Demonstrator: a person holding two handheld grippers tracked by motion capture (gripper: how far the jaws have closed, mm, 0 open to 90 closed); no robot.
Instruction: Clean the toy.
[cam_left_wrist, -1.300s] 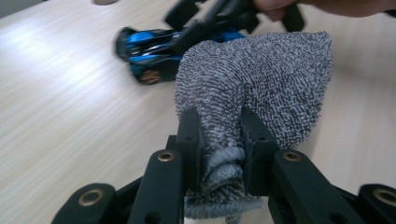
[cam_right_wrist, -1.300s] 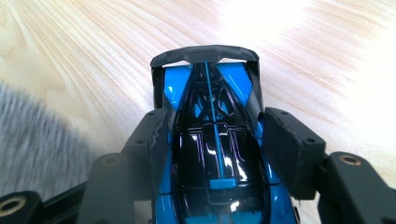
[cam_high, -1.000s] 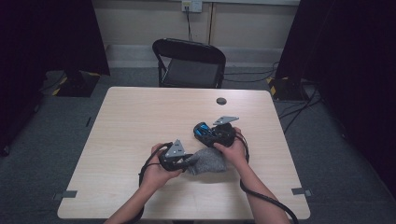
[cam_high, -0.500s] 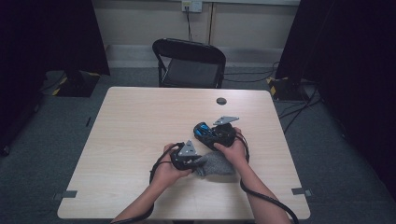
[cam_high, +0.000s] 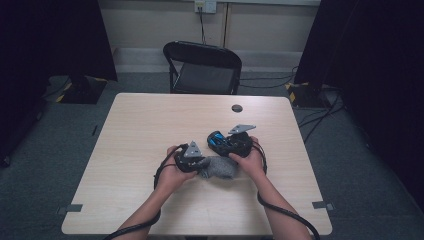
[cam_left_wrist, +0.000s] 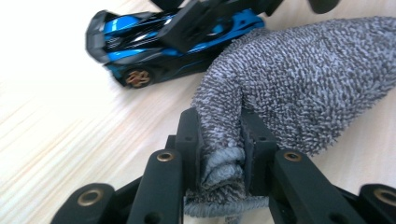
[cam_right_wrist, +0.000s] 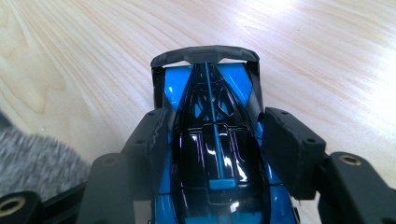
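A blue and black toy car (cam_right_wrist: 210, 93) rests on the light wood table (cam_high: 150, 130) with my right gripper (cam_right_wrist: 217, 121) shut on its body from behind. From the high view the car (cam_high: 216, 139) points left out of the right gripper (cam_high: 226, 143). A grey terry cloth (cam_left_wrist: 303, 84) lies just in front of the car (cam_left_wrist: 140, 46). My left gripper (cam_left_wrist: 219, 126) is shut on a bunched fold of the cloth. In the high view the left gripper (cam_high: 196, 162) sits at the left end of the cloth (cam_high: 222, 170), close below the car.
A small black round object (cam_high: 237, 108) lies near the table's far edge. A black folding chair (cam_high: 202, 67) stands behind the table. Cables trail from both grippers toward the front edge. The grey cloth (cam_right_wrist: 32, 158) shows at the lower left beside the right gripper's jaws.
My left gripper slid right along the cloth, then came back a little to the left, with the cloth still pinched. The right gripper and car have stayed put.
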